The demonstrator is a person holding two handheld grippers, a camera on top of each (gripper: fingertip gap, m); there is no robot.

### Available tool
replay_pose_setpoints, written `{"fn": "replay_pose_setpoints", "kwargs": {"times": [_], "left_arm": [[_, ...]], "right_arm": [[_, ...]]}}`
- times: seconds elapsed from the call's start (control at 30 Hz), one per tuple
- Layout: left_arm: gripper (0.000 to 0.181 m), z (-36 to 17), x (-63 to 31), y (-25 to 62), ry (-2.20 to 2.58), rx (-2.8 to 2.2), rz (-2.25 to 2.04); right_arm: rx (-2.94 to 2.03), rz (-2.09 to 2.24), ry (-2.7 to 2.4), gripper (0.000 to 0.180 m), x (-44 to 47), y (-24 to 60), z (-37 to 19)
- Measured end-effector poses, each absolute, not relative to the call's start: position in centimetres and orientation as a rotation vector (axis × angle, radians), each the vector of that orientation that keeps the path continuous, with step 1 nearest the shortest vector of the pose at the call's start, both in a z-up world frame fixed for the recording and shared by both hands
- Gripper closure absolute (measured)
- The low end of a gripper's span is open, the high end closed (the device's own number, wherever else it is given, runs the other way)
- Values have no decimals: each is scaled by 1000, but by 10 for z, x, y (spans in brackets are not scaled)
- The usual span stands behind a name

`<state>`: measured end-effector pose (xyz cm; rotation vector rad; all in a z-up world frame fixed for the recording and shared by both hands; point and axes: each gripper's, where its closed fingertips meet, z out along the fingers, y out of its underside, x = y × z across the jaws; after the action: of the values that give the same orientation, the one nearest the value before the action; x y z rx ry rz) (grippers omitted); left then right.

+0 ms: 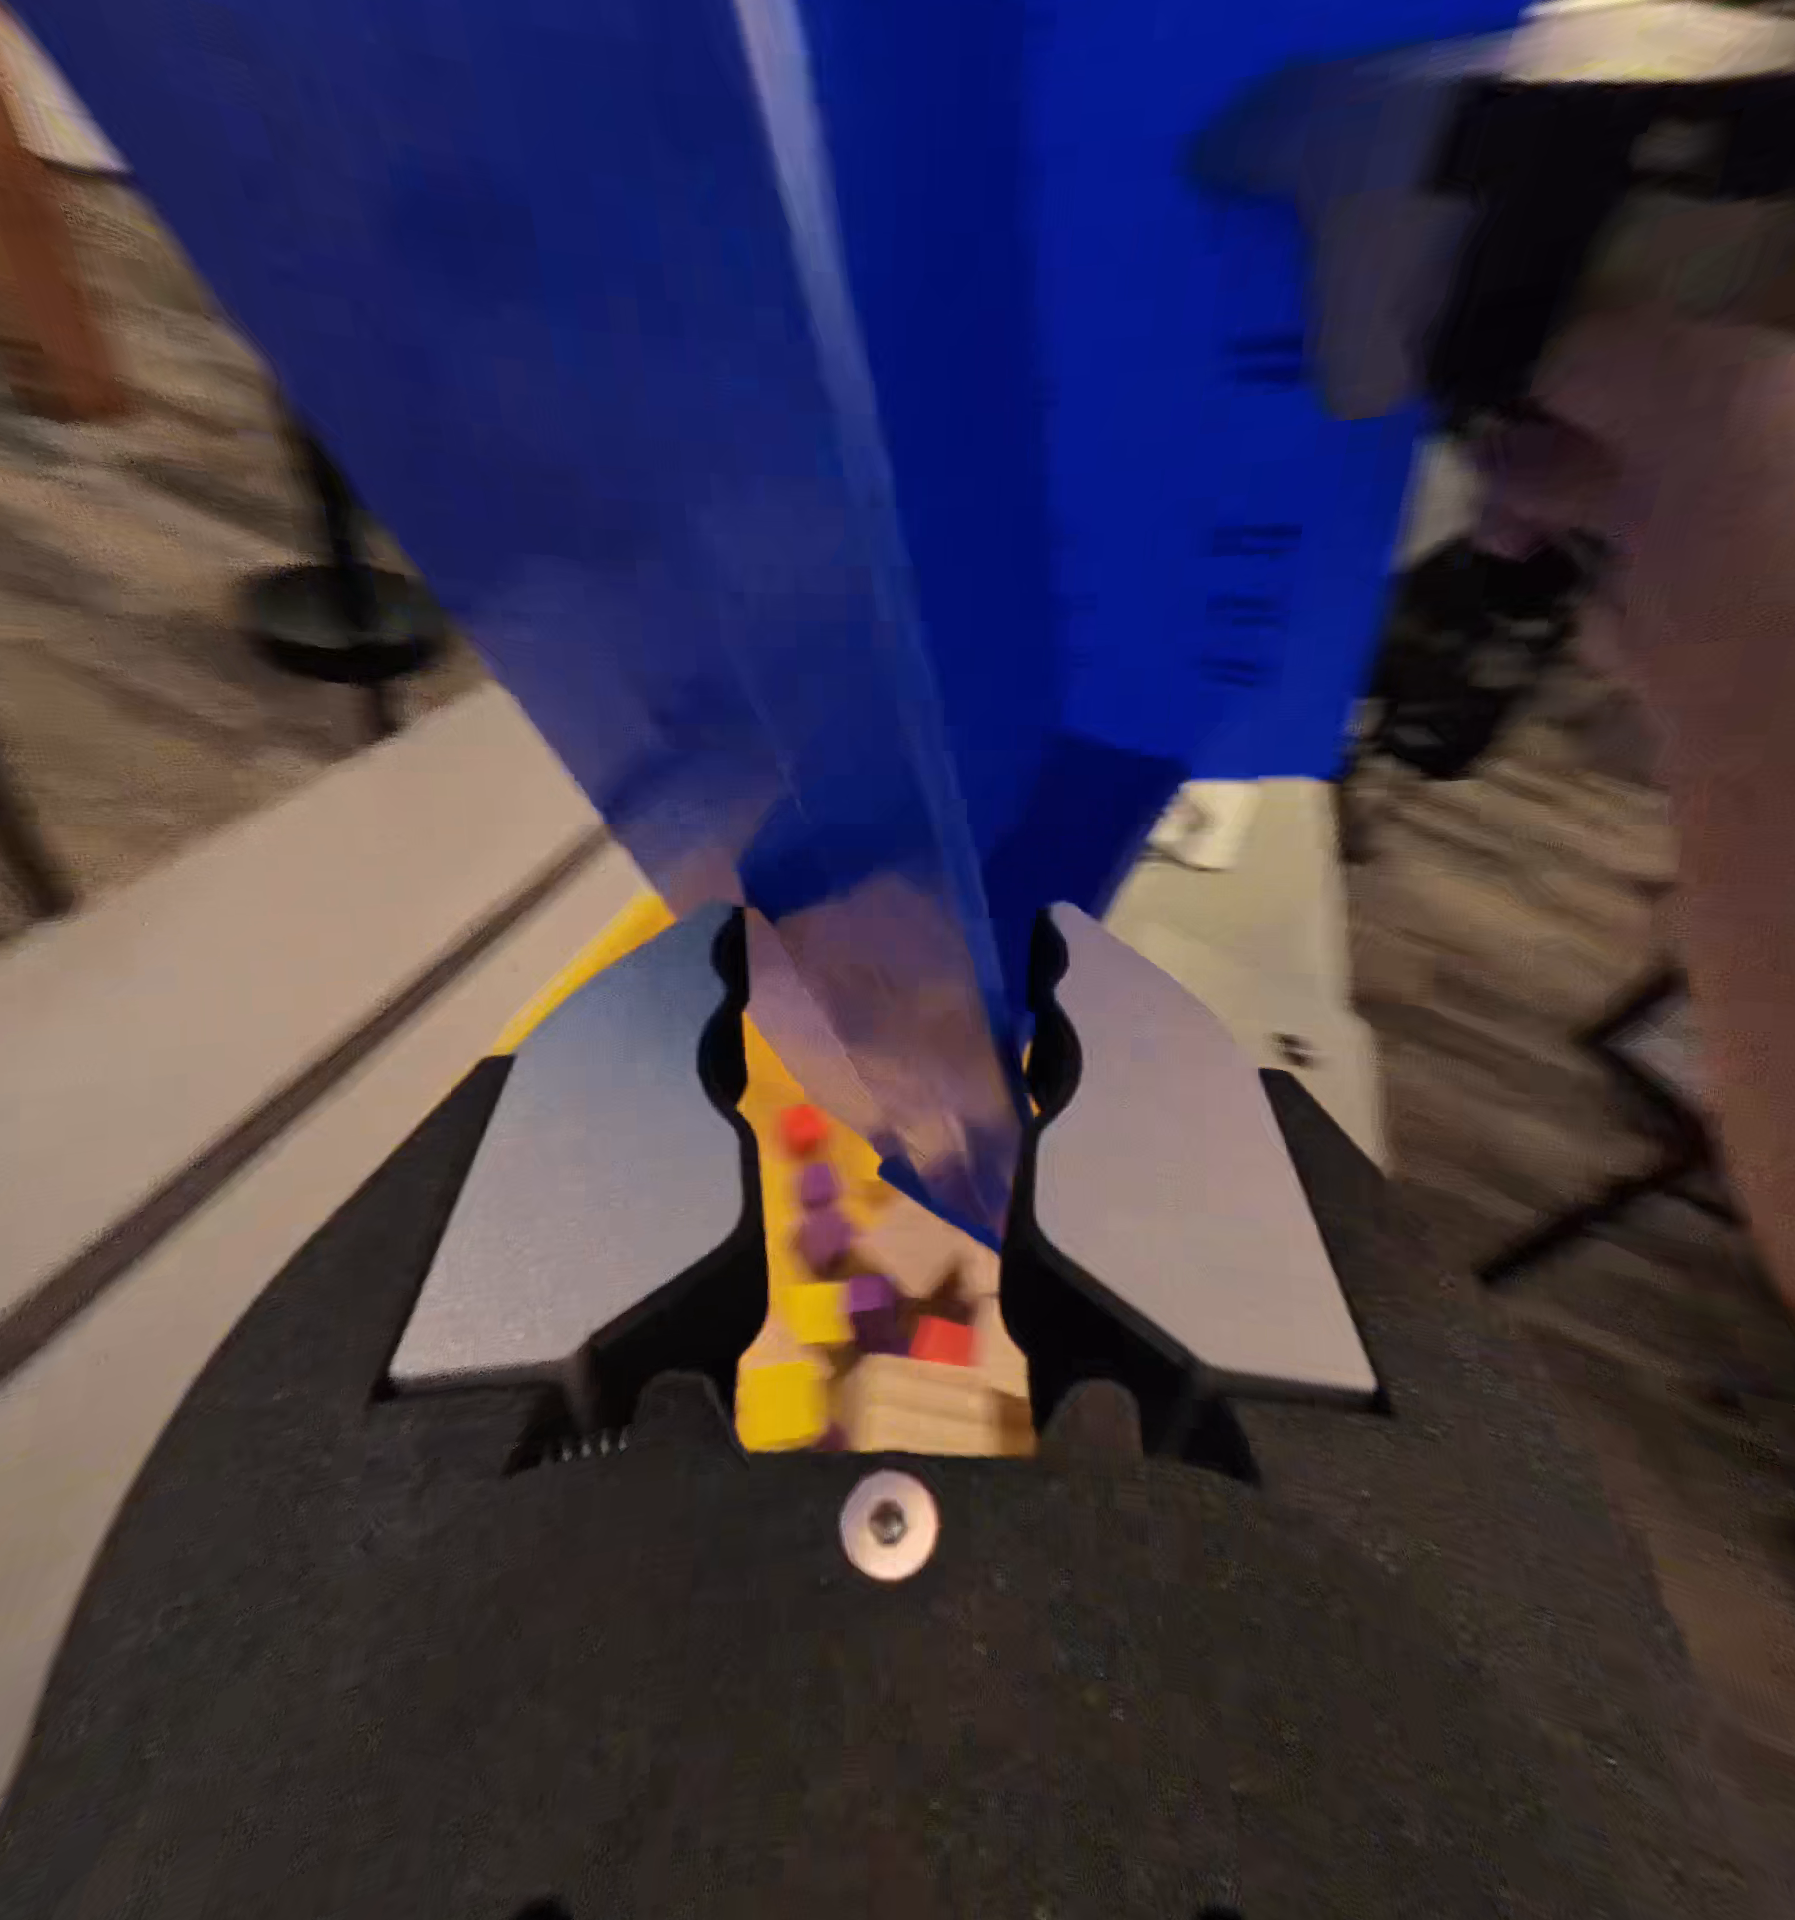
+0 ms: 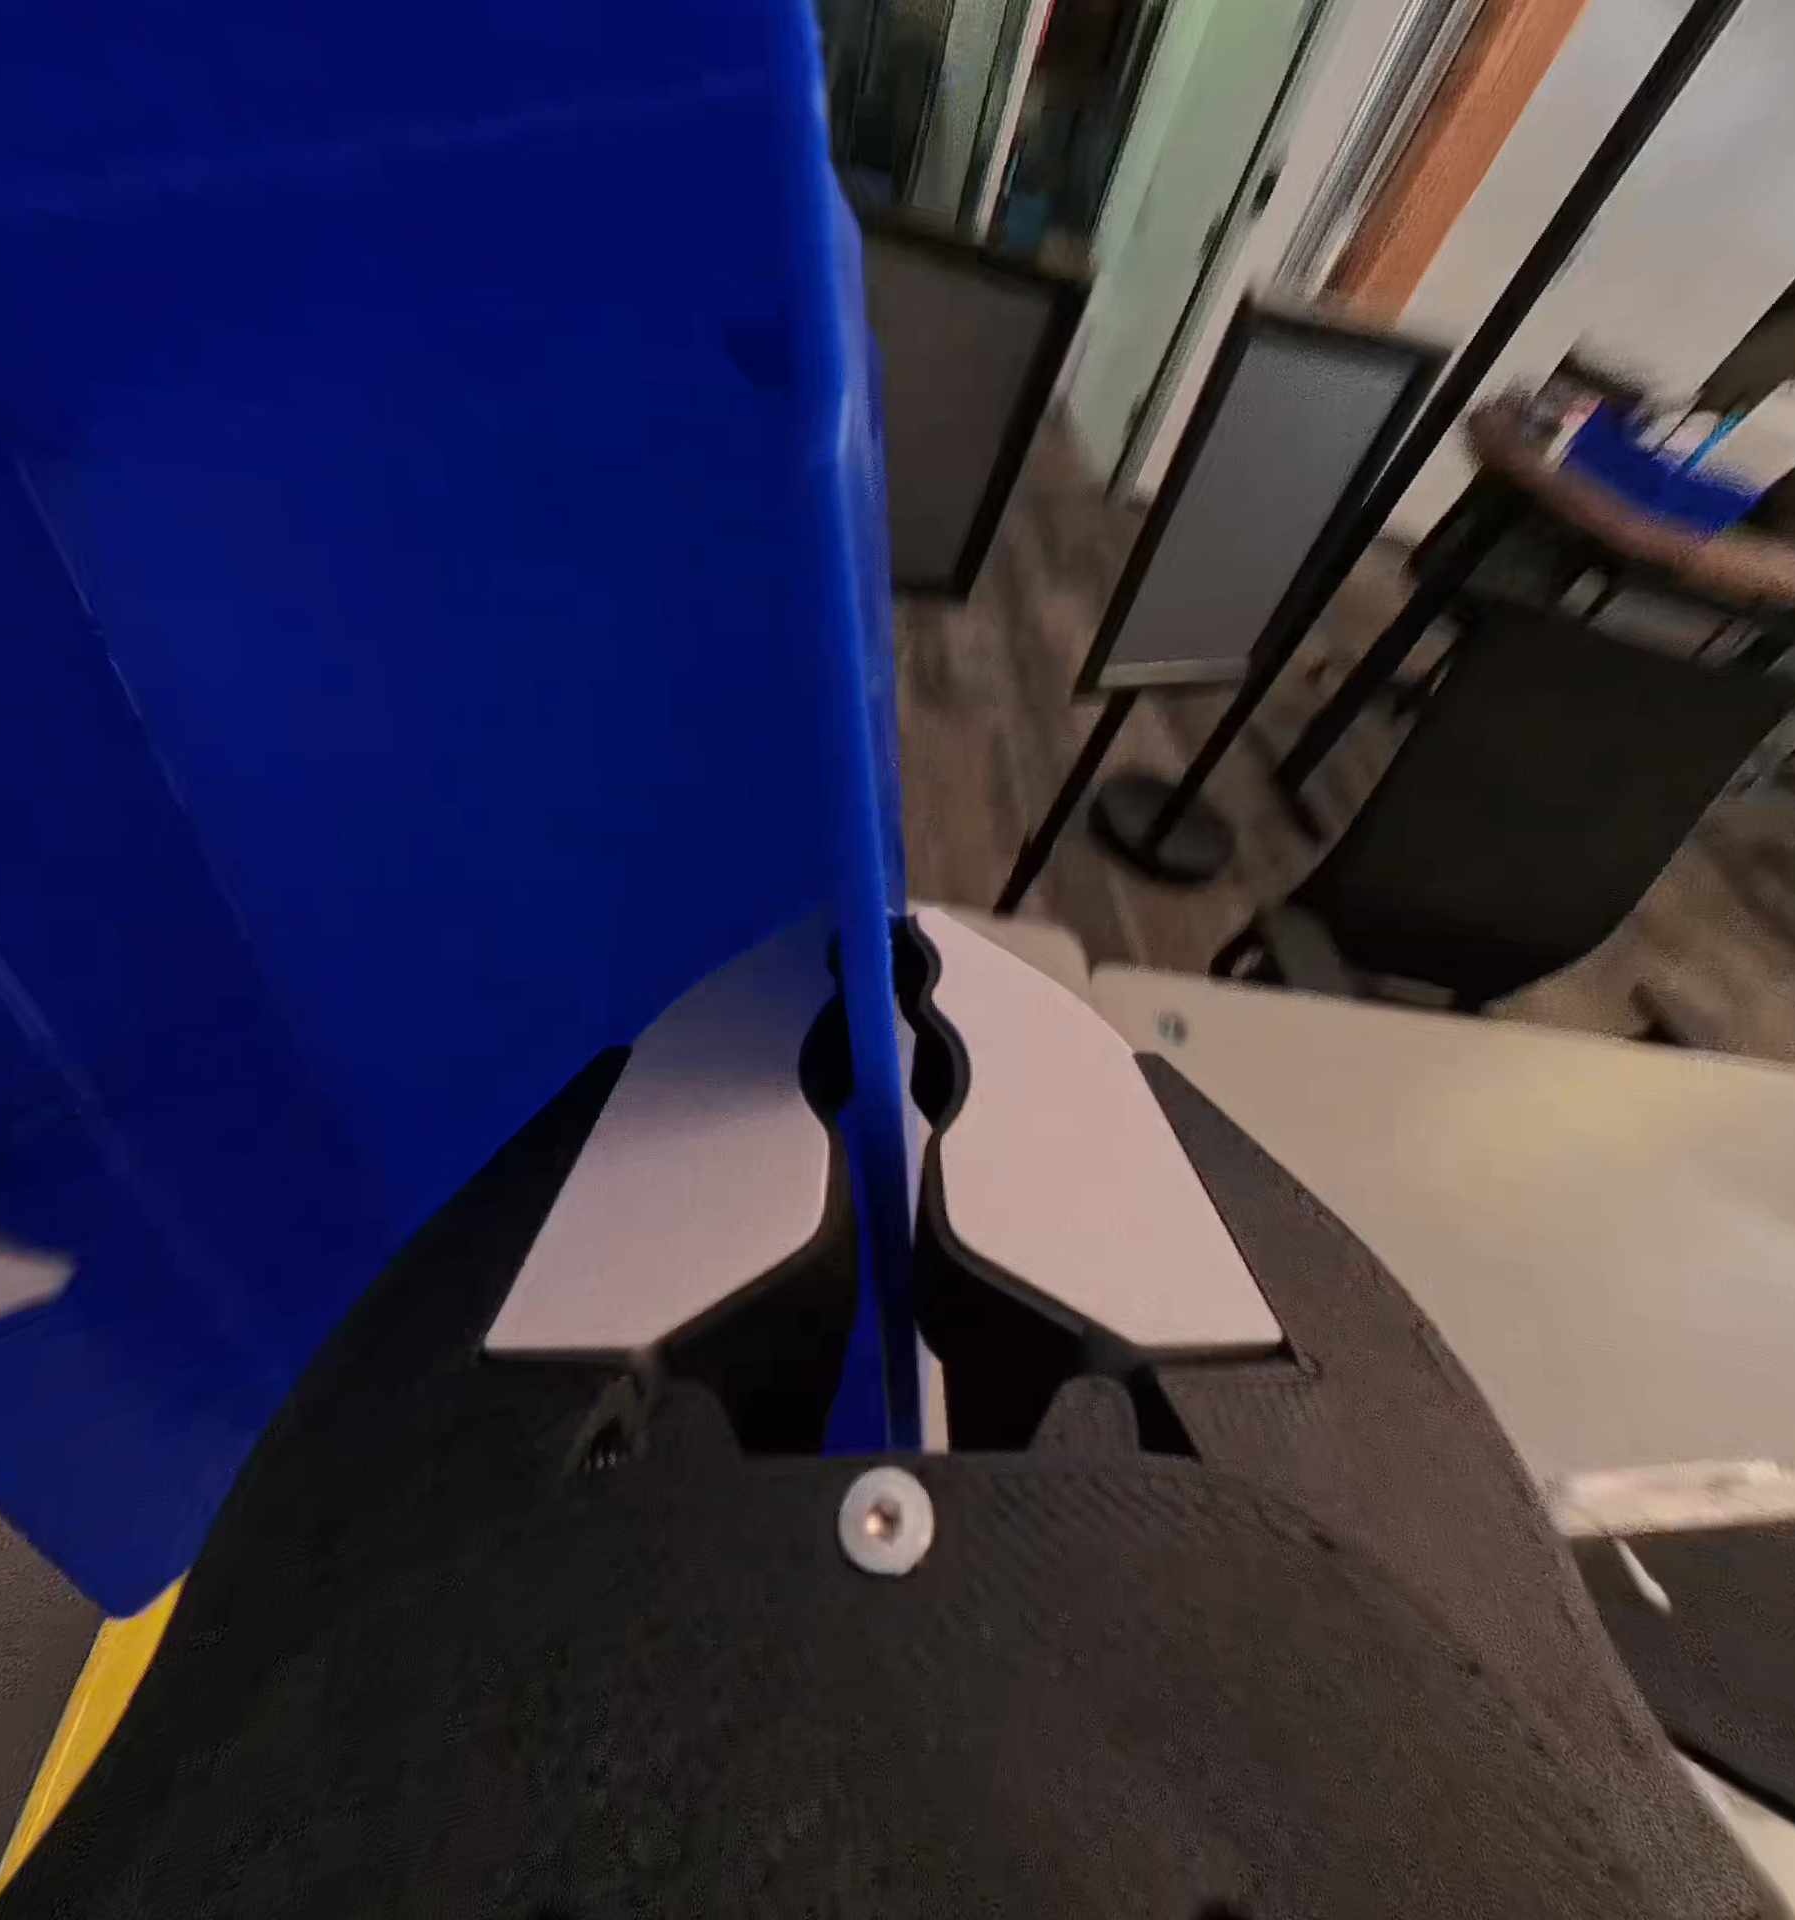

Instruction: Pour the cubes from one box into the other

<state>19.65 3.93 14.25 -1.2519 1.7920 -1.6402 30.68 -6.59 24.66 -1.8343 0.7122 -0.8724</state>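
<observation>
My right gripper point(image 2: 877, 1039) is clamped on the blue box point(image 2: 405, 623) wall, which is raised and tipped. My left gripper point(image 1: 888, 1029) has the blurred blue wall between its jaws, gap visible, so grip unclear. Below, cubes point(image 1: 820, 1236) lie in the yellow box point(image 1: 602, 956) on the table point(image 1: 249, 987).

Each camera sat on its own gripper and looked forward past the jaws, very close to the blue box point(image 1: 976, 416). Both saw that blue box point(image 2: 405, 623) and some table point(image 2: 1495, 1195).
</observation>
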Motion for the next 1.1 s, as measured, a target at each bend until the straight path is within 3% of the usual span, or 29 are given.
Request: {"fn": "replay_pose_setpoints", "kwargs": {"times": [0.17, 0.33, 0.43, 0.5, 0.77, 0.8, 0.87, 1.1], "left_arm": [[127, 121, 178, 44, 1757, -1315, -1653], [120, 16, 186, 75, 1811, -1759, -1497], [133, -18, 187, 60, 1861, -1860, -1520], [133, -36, 192, 71, 1887, -1805, -1256], [109, -81, 186, 76, 2045, -1989, -786], [112, -81, 186, 71, 2072, -2017, -798], [137, -80, 185, 60, 2153, -2014, -813], [161, -83, 190, 80, 2263, -2033, -483]], "right_arm": [[-2196, -950, 932, 173, 346, -146, 233], [-2386, -1042, 1112, 171, 360, -236, 197], [-2460, -989, 1220, 171, 363, -273, 165], [-2493, -921, 1245, 171, 363, -286, 142], [-2529, -806, 1275, 172, 370, -305, 88], [-2532, -797, 1276, 172, 371, -304, 83], [-2538, -772, 1268, 172, 372, -300, 75], [-2584, -689, 1311, 171, 372, -288, 48]]}}
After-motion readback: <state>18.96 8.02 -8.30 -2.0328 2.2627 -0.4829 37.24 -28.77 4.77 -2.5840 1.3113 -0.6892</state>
